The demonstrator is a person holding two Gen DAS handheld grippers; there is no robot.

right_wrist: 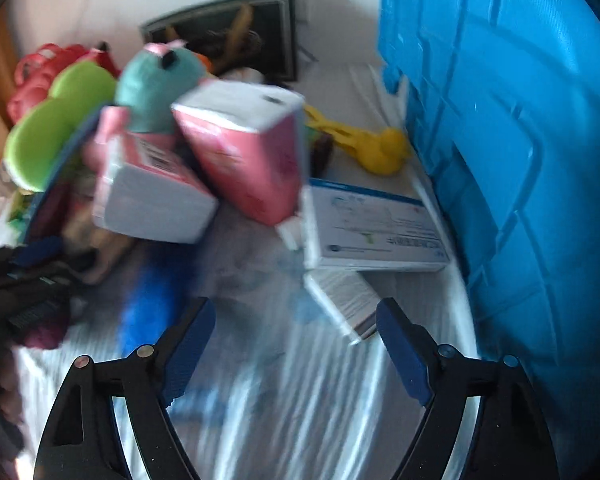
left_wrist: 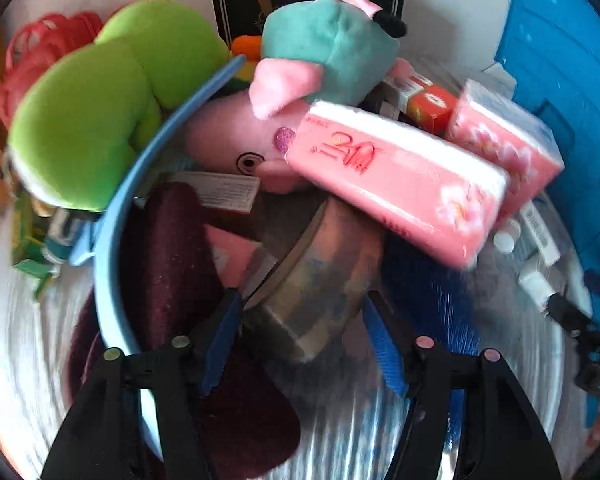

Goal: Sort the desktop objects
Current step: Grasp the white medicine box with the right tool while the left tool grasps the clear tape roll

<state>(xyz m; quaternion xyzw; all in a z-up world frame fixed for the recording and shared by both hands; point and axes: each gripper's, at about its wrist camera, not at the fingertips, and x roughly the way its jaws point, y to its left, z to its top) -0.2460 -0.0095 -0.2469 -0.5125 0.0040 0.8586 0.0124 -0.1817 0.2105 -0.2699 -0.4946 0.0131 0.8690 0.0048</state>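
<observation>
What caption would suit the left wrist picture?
Open tongs flank a patterned tin amid pink tissue packs and plush toys.

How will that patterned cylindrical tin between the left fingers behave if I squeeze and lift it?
The patterned cylindrical tin looks rigid, so it probably won't deform. It lies tilted on its curved side, so it may roll or swivel if nudged. The long pink tissue pack appears to overlap its far end and may shift when it lifts.

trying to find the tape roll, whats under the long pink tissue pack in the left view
Under the long pink tissue pack lies a roll of patterned tape, its upper end covered by the pack. Behind the pack's left end sits a pink plush. A blue brush shows beneath the pack's right end. Anything deeper is hidden.
</observation>
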